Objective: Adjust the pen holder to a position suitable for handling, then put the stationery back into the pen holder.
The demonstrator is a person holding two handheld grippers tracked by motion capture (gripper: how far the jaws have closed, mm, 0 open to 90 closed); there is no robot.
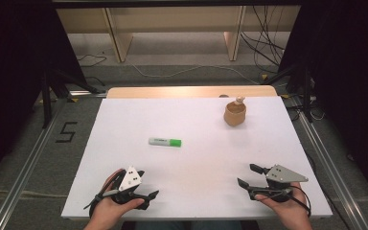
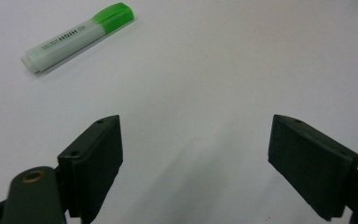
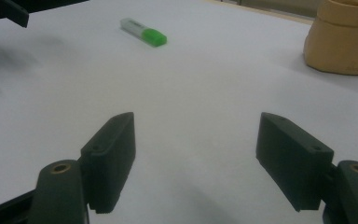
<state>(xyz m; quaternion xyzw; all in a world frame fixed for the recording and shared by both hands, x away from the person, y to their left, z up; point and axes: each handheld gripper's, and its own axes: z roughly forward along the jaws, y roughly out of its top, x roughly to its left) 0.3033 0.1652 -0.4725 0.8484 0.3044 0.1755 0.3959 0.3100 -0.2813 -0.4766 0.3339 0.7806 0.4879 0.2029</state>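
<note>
Both tongs sit at the near edge of the desk (image 1: 124, 115) in the high view, each in a hand: left tongs (image 1: 148, 200) near-left, right tongs (image 1: 247, 175) near-right, well apart. Jaws on both stand wide, nothing between them. Marker (image 1: 165, 142) lies flat ahead of the left tongs and a little to their right, ahead-left of the right tongs, apart from both. Judgement: work not begun; no grasp made, marker untouched. Reach, grasp and whatever follows all remain. Tan cup (image 1: 235, 113) with a small item poking out of it stands upright far ahead of the right tongs, near the far edge. Nothing lies between either tongs and the marker.

Left gripper view: left tongs (image 2: 196, 156) gape wide over bare white desk (image 2: 242, 56). Marker (image 2: 78, 37) lies ahead and to the left of the jaws, green cap end farther off, white body end nearer. Path to it open.

Right gripper view: right tongs (image 3: 196, 156) equally wide, empty. Marker (image 3: 143, 31) far ahead-left, cap end towards the right. Cup (image 3: 342, 39) ahead-right, well apart from the marker. Tips of the left tongs (image 3: 4, 11) show at top left. Judgement: the left tongs have the shorter reach; only risk is both converging at once.
</note>
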